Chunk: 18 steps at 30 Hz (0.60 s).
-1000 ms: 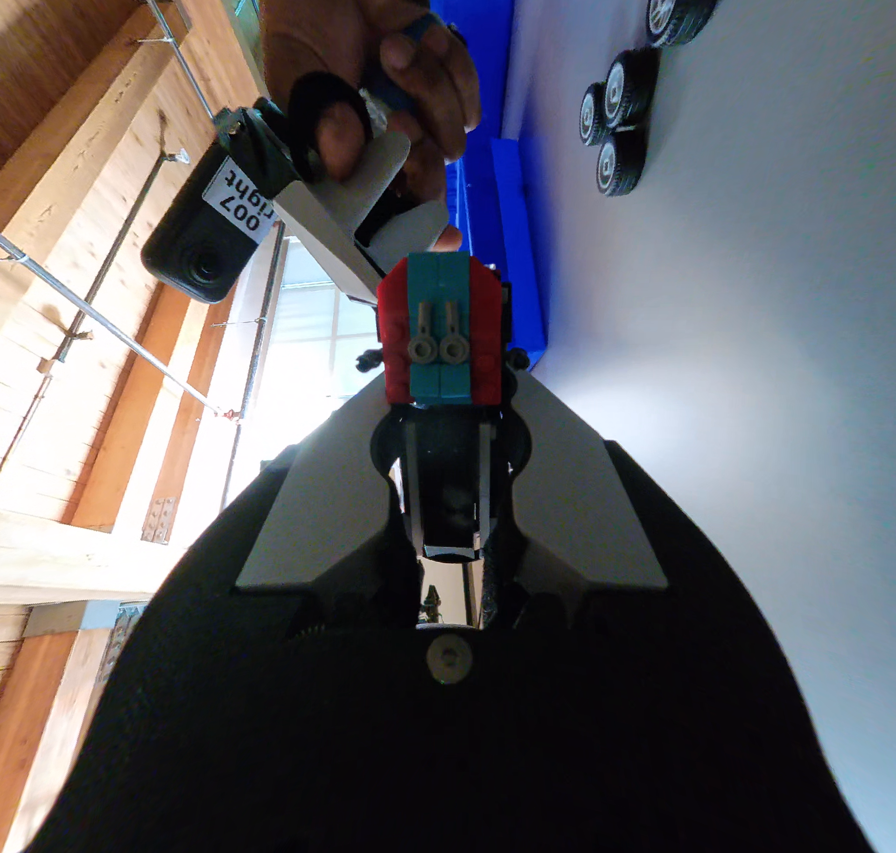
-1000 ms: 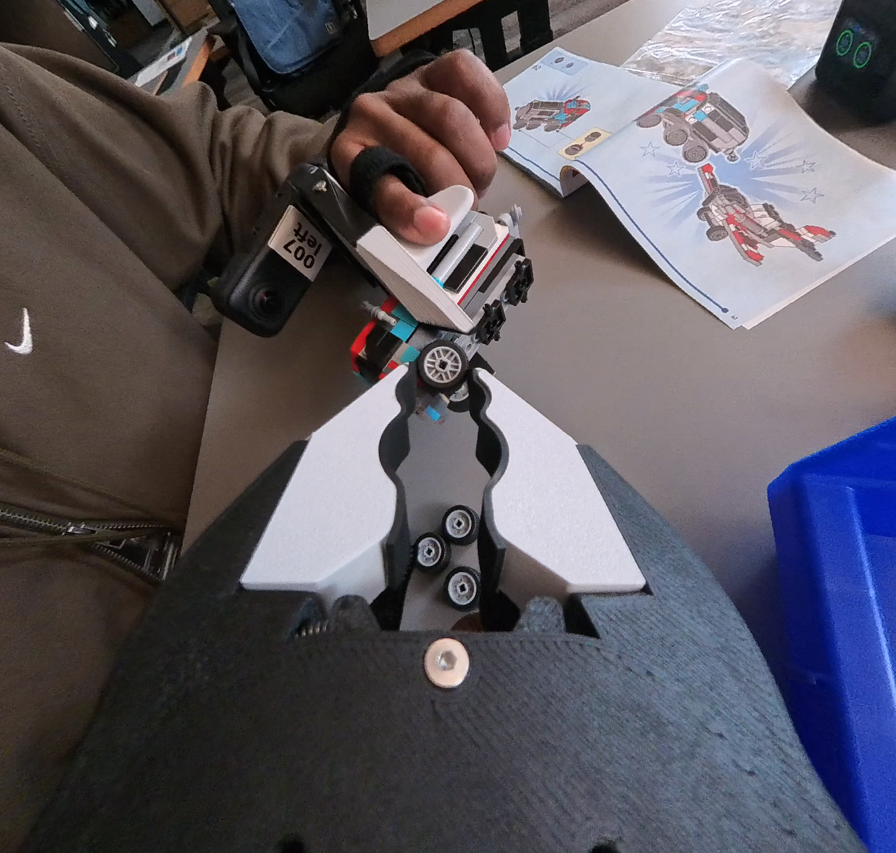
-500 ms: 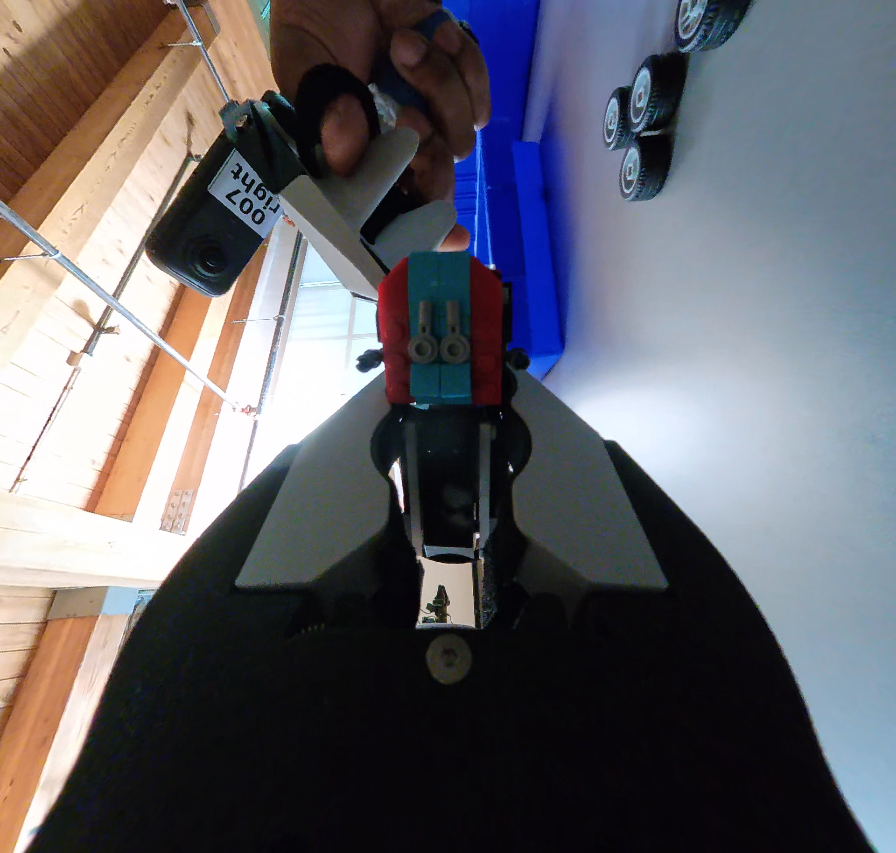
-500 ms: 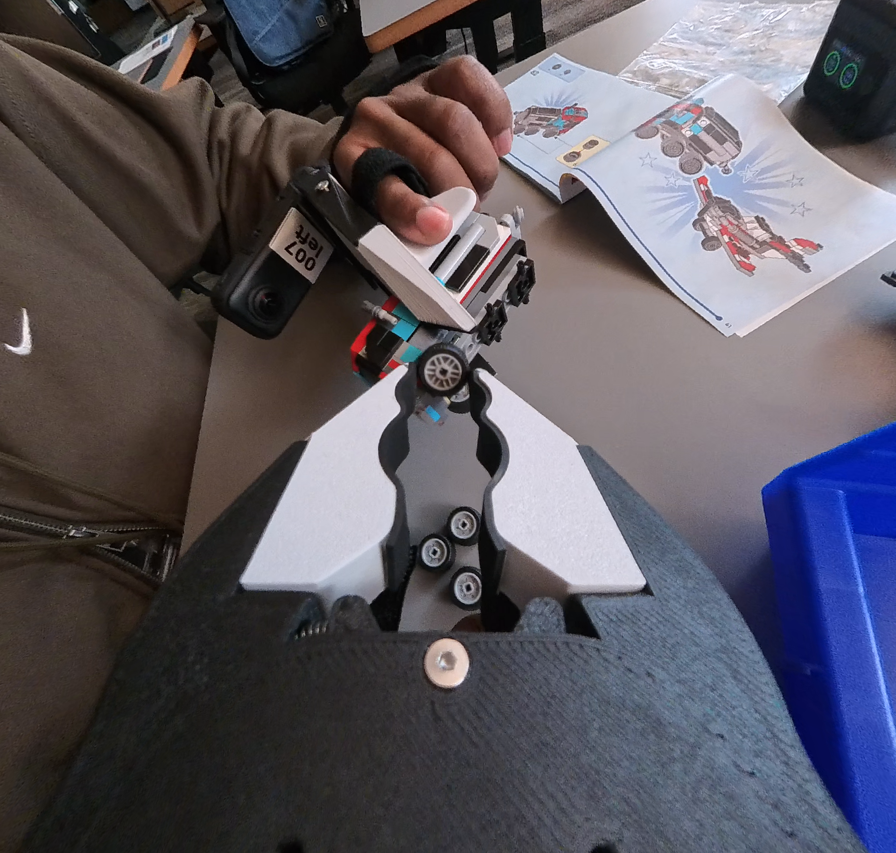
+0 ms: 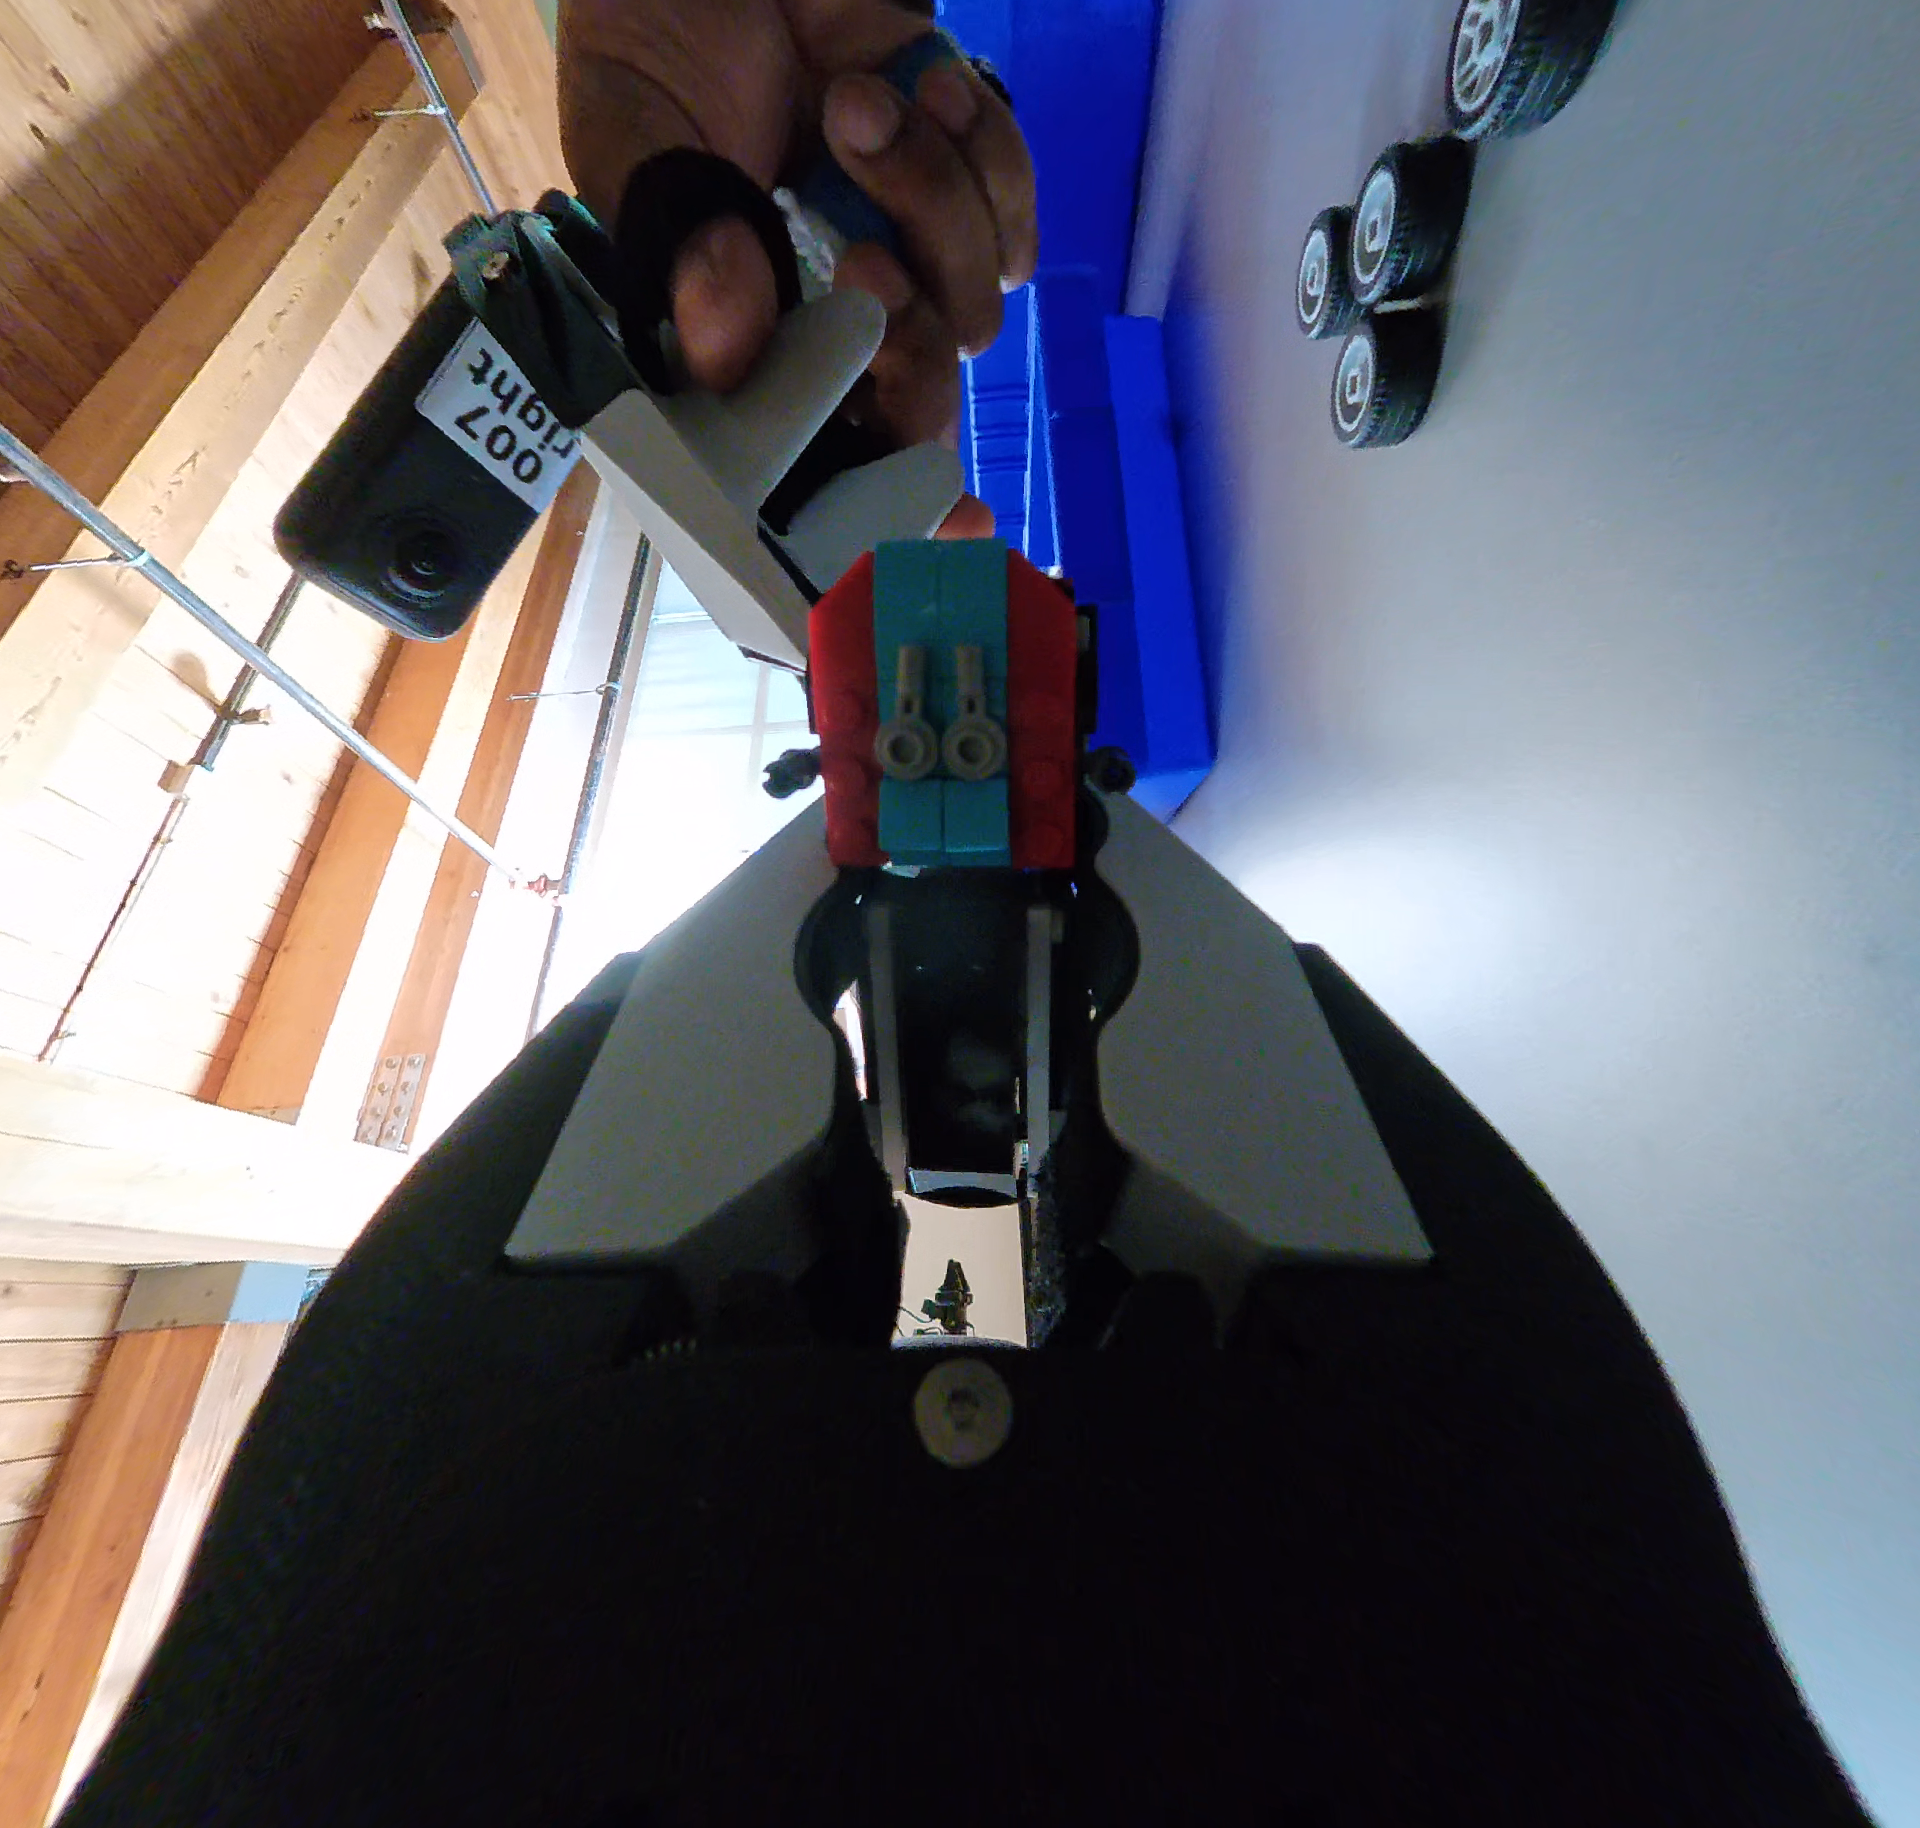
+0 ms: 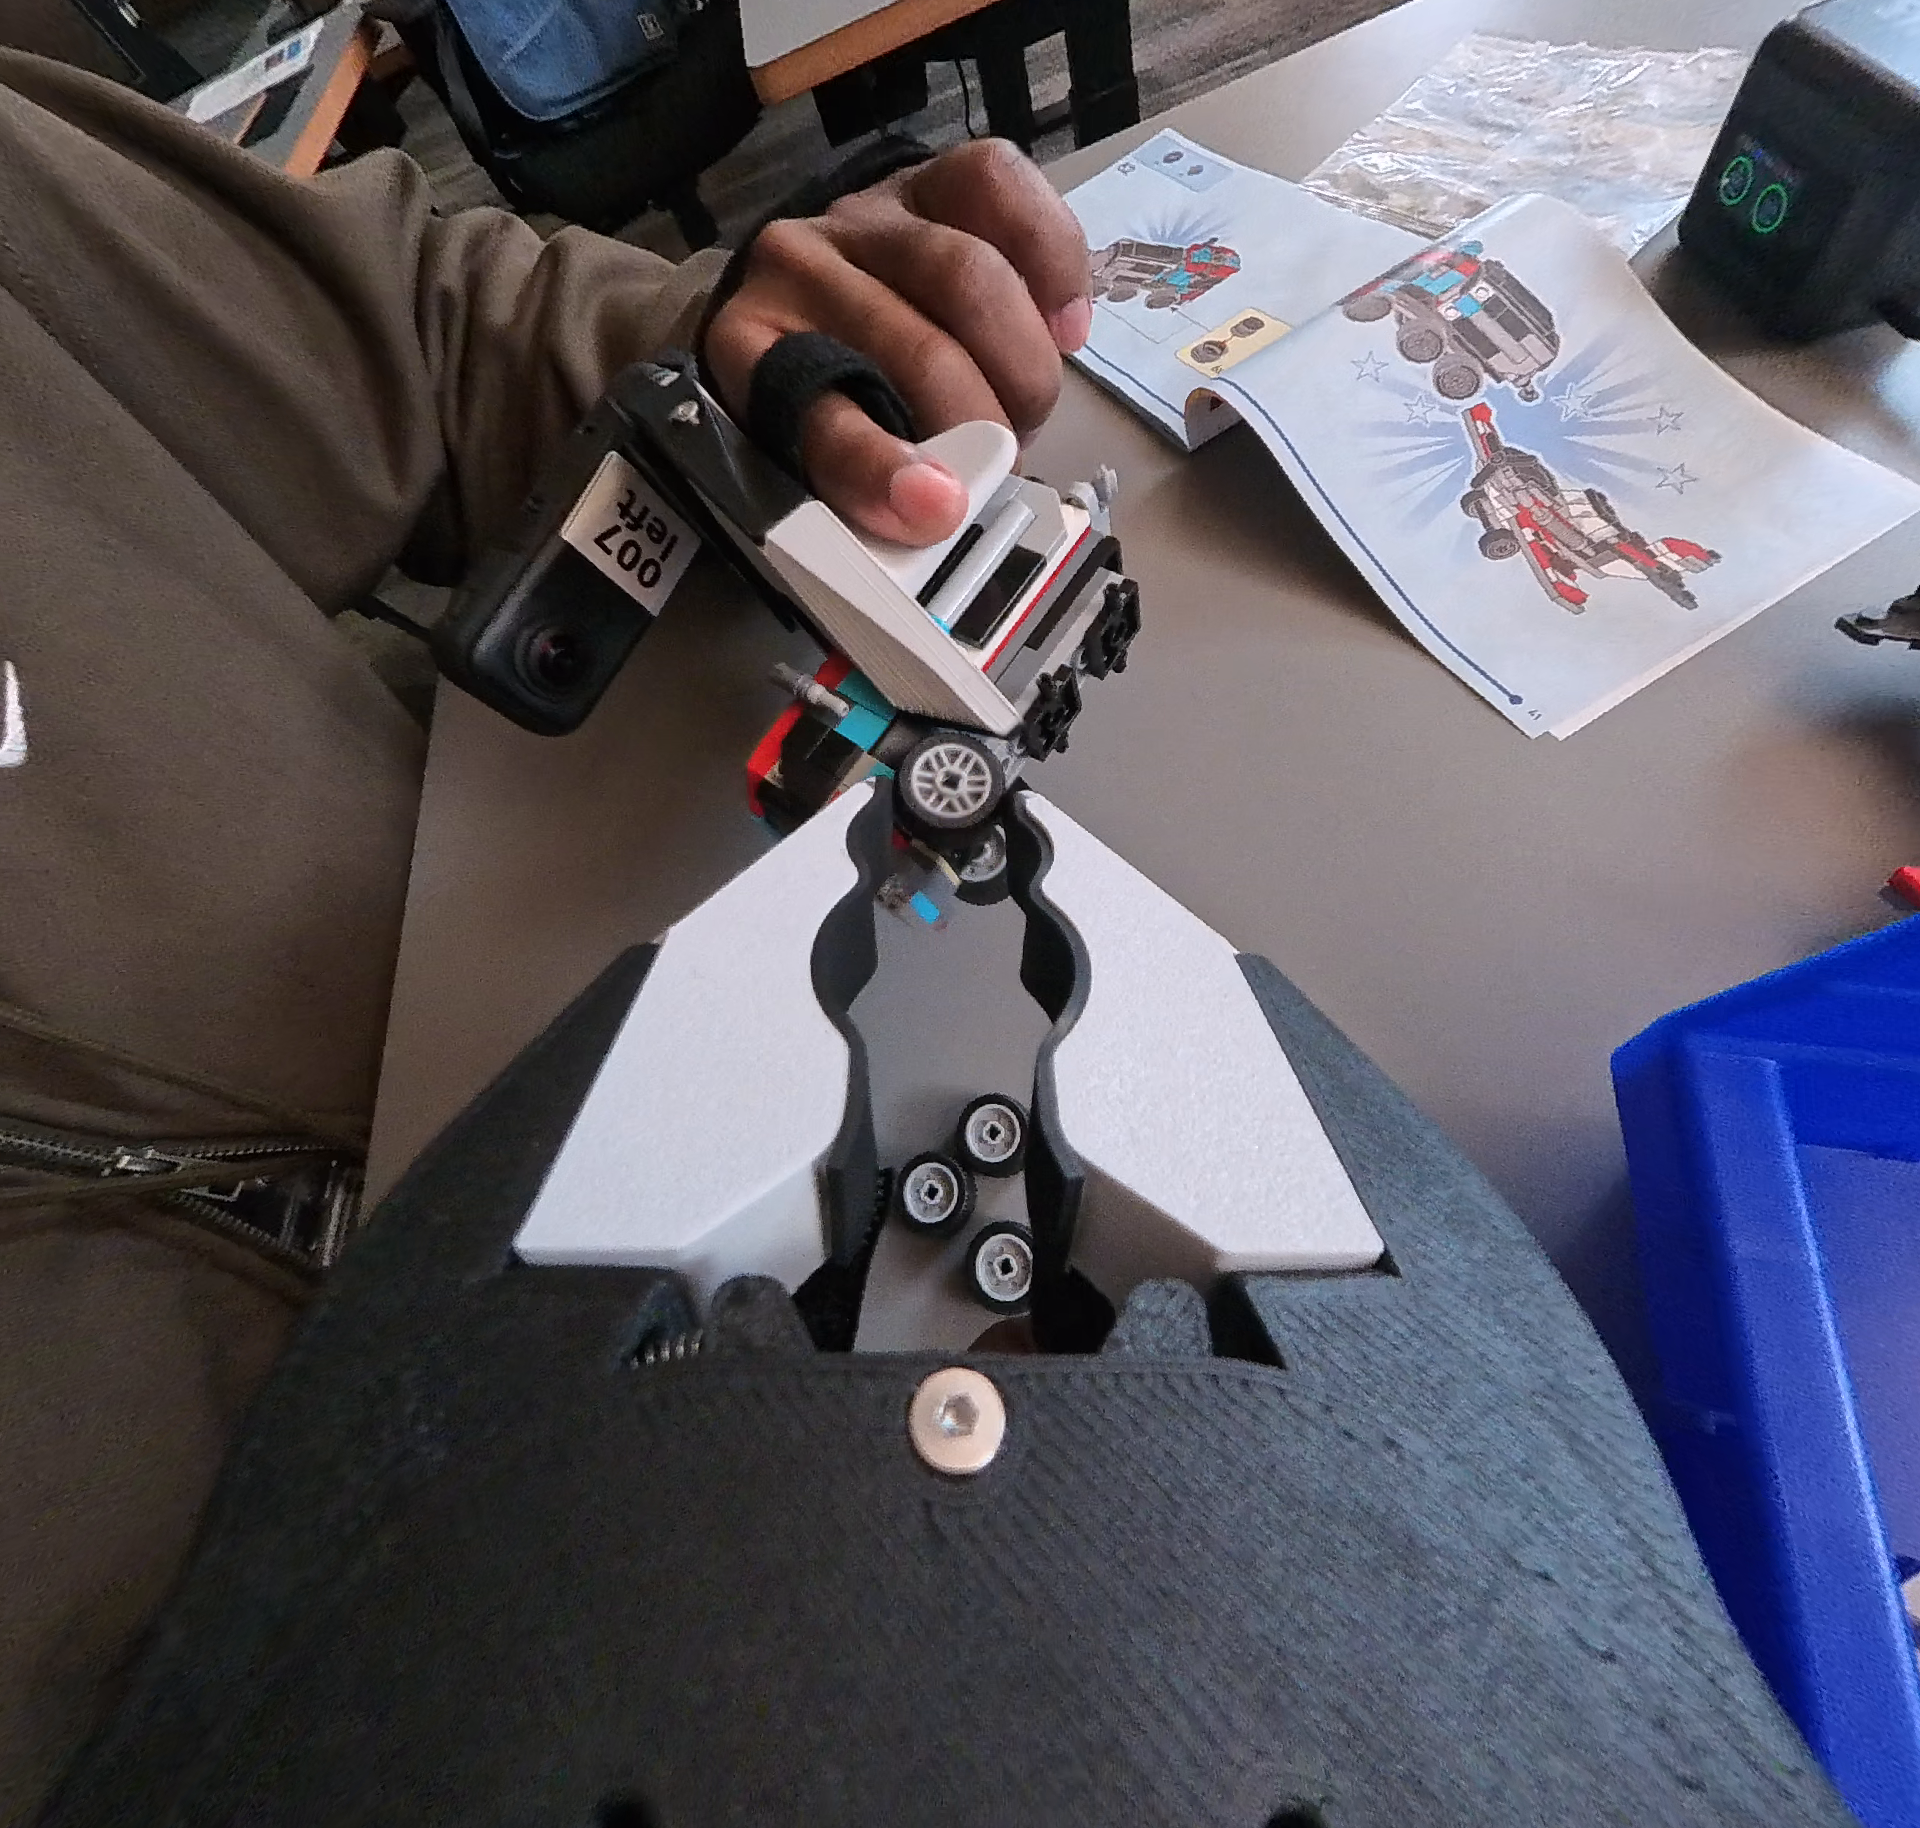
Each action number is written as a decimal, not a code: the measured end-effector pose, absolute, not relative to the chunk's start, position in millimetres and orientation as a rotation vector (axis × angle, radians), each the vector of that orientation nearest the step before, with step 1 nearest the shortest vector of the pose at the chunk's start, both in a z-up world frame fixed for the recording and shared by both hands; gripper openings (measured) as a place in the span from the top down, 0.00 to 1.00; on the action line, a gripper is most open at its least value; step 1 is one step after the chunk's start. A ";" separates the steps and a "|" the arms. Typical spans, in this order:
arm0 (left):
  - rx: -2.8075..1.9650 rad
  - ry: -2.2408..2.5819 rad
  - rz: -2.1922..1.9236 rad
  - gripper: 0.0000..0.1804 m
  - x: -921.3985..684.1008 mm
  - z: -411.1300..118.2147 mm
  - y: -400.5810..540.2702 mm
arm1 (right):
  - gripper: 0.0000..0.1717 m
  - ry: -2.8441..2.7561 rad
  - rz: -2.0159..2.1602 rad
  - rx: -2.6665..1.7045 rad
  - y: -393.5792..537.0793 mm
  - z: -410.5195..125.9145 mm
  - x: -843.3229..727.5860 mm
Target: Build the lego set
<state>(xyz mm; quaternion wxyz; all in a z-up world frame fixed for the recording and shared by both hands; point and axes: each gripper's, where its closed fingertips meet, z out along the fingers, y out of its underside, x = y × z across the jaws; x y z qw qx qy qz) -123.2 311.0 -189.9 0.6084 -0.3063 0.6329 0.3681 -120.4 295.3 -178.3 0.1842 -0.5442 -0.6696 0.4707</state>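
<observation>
Gripping a brick-built truck (image 6: 997, 615), left gripper (image 5: 951, 843) has its jaws partly open with both fingers pressed on the model's sides; red and teal hood end sticks out past the tips in the left wrist view, and the right wrist view confirms the white fingers (image 6: 883, 615) clamped along the cab, truck held up off the table (image 6: 1299, 843). Right gripper (image 6: 951, 812) is narrowly open, closed on a black wheel (image 6: 948, 779) with grey hub, right at the truck's underside by the black axle pegs; whether the wheel is seated on an axle cannot be told. Three loose wheels (image 6: 966, 1196) lie on the table, seen between the right fingers. Open instruction booklet (image 6: 1455, 407) lies farther off, dark device (image 6: 1808, 209) beyond it, blue bin (image 6: 1787, 1259) at right. Person's sleeve (image 6: 260, 344) at left.
</observation>
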 end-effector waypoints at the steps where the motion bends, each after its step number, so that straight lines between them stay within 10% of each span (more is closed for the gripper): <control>1: -0.707 1.462 0.850 0.80 -123.0 -189.9 311.0 | 0.87 -1.891 1.318 -1.532 294.9 -178.6 -120.4; 18: -0.685 1.432 0.865 0.80 -122.5 -183.3 309.7 | 0.85 -1.884 1.362 -1.498 291.3 -170.7 -119.1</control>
